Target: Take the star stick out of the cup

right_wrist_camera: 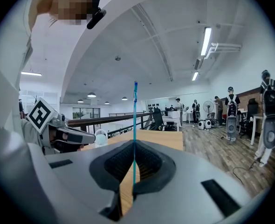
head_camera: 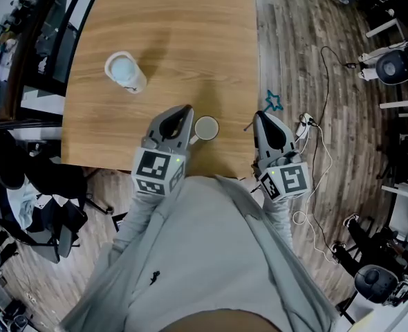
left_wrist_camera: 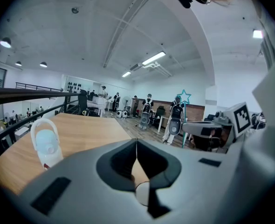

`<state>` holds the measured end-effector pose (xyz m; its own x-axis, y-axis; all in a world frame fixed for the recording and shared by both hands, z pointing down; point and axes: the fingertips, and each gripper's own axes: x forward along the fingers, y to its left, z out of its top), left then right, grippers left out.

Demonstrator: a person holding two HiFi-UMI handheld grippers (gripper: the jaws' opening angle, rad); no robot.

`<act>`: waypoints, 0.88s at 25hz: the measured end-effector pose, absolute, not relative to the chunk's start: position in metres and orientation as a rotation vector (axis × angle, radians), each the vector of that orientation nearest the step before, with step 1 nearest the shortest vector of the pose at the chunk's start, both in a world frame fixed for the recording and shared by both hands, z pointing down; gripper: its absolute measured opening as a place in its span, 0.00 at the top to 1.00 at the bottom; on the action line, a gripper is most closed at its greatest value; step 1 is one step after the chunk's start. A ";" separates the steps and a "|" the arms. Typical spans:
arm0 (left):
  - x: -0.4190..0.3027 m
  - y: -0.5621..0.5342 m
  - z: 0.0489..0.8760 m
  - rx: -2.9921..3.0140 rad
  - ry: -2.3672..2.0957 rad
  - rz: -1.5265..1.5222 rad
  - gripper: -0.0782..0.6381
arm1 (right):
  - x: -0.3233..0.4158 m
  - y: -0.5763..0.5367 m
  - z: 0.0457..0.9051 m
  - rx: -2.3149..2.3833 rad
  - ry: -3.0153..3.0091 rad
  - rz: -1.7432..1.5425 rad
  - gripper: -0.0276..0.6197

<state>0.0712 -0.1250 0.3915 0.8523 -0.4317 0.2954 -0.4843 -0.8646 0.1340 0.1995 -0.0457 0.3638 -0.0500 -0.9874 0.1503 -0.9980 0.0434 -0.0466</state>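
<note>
The teal star stick stands upright, clamped between the shut jaws of my right gripper. In the head view its star shows just beyond the right gripper, past the table's right edge. The left gripper view shows the star above the right gripper's grey body. The small white cup stands on the wooden table near the front edge, with nothing in it. My left gripper lies just left of it. Its jaws meet in a line, and the cup's rim shows below them.
A taller white container stands on the table at the back left, also visible as the white container. Cables lie on the wooden floor to the right. Chairs and gear crowd the far right and lower left of the floor.
</note>
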 end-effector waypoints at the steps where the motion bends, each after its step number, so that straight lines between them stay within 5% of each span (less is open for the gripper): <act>1: 0.070 -0.125 0.391 2.824 -0.712 0.377 0.86 | 0.198 -0.047 0.364 2.102 -2.219 0.212 0.93; 22: 0.057 -0.133 0.393 2.793 -0.776 0.367 0.86 | 0.182 -0.061 0.366 2.048 -2.284 0.232 0.93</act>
<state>0.0568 -0.1335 0.3929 0.8293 -0.4744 0.2952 -0.5291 -0.8365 0.1422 0.1824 -0.0605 0.3656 -0.1125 -0.9825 0.1485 -0.9923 0.1033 -0.0687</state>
